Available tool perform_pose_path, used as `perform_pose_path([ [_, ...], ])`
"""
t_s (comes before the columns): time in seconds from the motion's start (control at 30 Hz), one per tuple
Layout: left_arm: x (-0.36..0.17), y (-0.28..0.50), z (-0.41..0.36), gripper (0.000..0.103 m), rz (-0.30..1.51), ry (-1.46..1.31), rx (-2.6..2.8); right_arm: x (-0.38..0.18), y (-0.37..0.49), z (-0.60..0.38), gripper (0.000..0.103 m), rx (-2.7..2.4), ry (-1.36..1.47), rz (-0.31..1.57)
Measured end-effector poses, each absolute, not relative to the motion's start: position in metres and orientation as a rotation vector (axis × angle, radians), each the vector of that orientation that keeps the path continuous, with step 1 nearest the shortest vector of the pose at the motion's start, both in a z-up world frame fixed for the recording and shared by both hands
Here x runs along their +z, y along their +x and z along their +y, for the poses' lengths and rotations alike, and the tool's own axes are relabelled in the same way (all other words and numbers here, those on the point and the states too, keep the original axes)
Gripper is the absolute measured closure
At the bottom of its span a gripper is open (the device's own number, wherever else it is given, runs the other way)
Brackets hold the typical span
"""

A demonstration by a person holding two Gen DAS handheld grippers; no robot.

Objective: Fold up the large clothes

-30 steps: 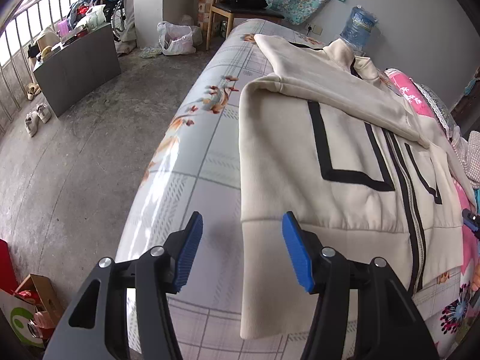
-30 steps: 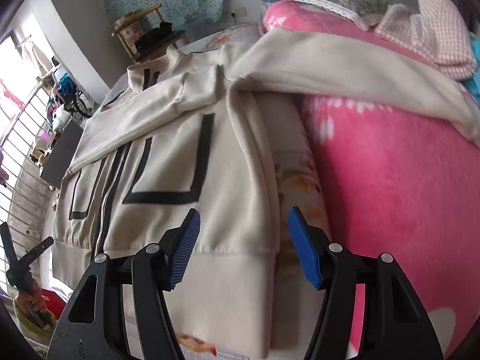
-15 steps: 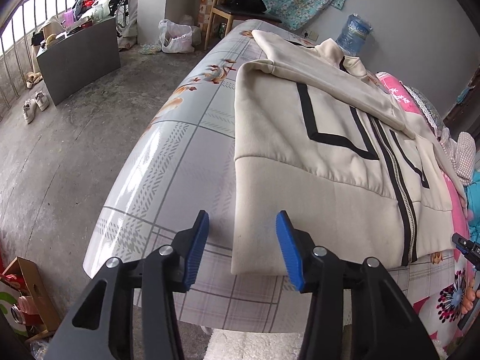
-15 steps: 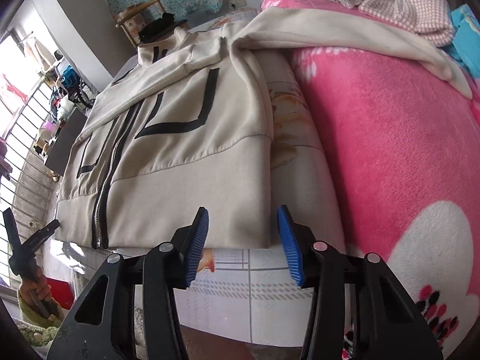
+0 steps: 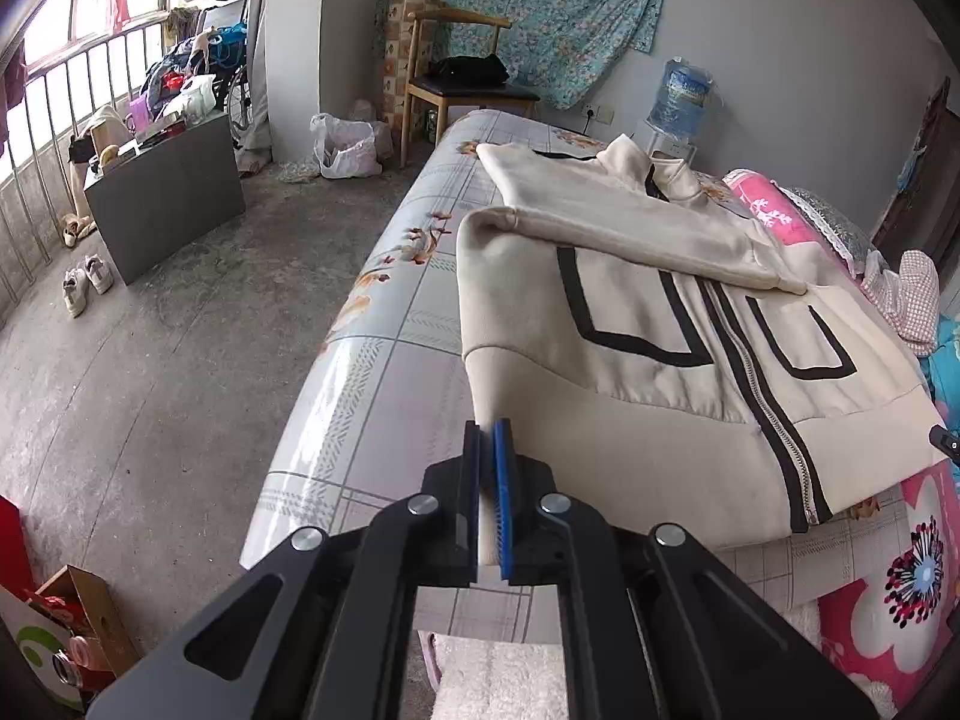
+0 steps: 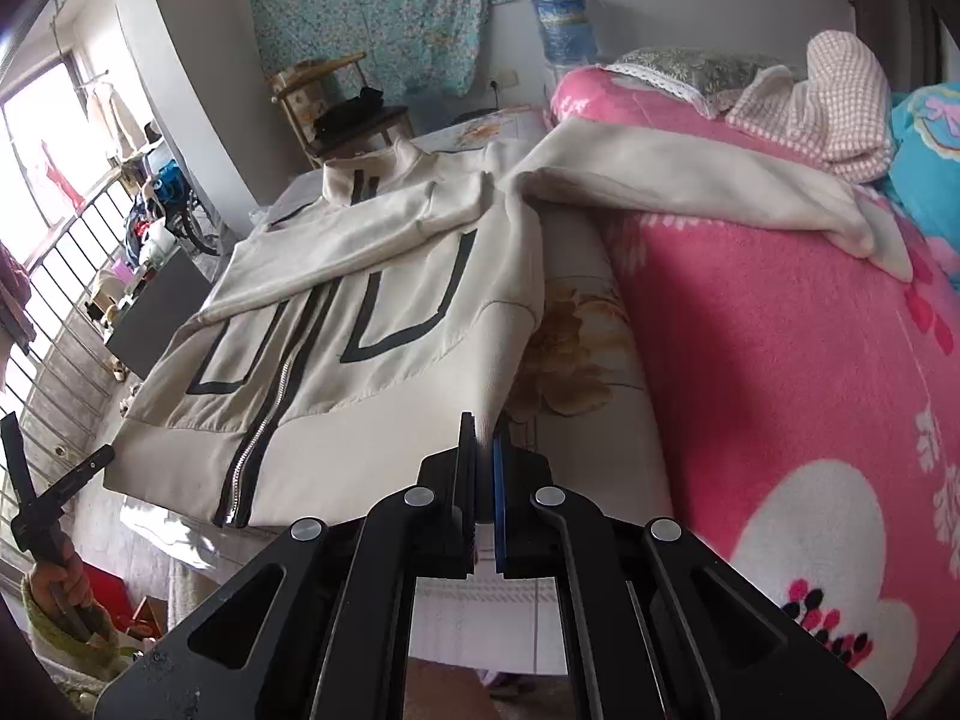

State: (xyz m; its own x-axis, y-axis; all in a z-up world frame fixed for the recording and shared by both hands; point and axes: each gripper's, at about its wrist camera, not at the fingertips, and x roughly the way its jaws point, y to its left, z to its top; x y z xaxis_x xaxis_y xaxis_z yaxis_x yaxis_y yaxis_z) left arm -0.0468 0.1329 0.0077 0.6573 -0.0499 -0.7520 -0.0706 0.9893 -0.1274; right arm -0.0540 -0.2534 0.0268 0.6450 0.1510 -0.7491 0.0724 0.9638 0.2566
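Observation:
A cream zip jacket (image 5: 630,396) with black lines lies front up on the bed. One sleeve (image 5: 630,228) is folded across its chest. The other sleeve (image 6: 690,180) trails over the pink blanket (image 6: 780,360). My left gripper (image 5: 487,438) is closing tight on the hem's left corner, pads pressing the cloth. My right gripper (image 6: 485,438) is closing tight on the hem's right corner of the jacket (image 6: 372,372). A hand holds the left gripper (image 6: 54,480) at the right wrist view's left edge.
The bed sheet (image 5: 384,372) ends just below the hem. Left of the bed is bare concrete floor with a grey cabinet (image 5: 168,192), a chair (image 5: 468,78) and a cardboard box (image 5: 72,618). A checked cloth (image 6: 828,108) and pillows lie at the head.
Both grippers drew back along the jacket to its hem and went from wide open to shut on its two corners. The hem now lifts slightly off the bed.

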Motion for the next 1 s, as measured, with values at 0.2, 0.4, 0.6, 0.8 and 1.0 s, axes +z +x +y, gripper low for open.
perform_pose_path([
  [0.2, 0.020, -0.084, 0.150, 0.099, 0.921, -0.120, 0.017, 0.032, -0.096, -0.258, 0.101, 0.087, 0.327, 0.920],
  [0.4, -0.021, -0.100, 0.160, 0.098, 1.082, -0.082, 0.140, -0.013, -0.108, -0.261, 0.092, 0.024, 0.312, 1.122],
  [0.6, 0.002, -0.092, 0.175, 0.084, 1.000, -0.101, 0.135, 0.029, -0.090, -0.274, 0.046, -0.062, 0.236, 0.980],
  [0.8, 0.046, -0.035, 0.143, 0.051, 0.847, -0.059, 0.079, 0.052, -0.028, -0.244, 0.025, 0.041, 0.150, 0.858],
  [1.0, 0.042, 0.059, 0.085, 0.024, 0.875, -0.030, -0.018, 0.022, 0.055, -0.202, 0.017, 0.134, 0.105, 0.904],
])
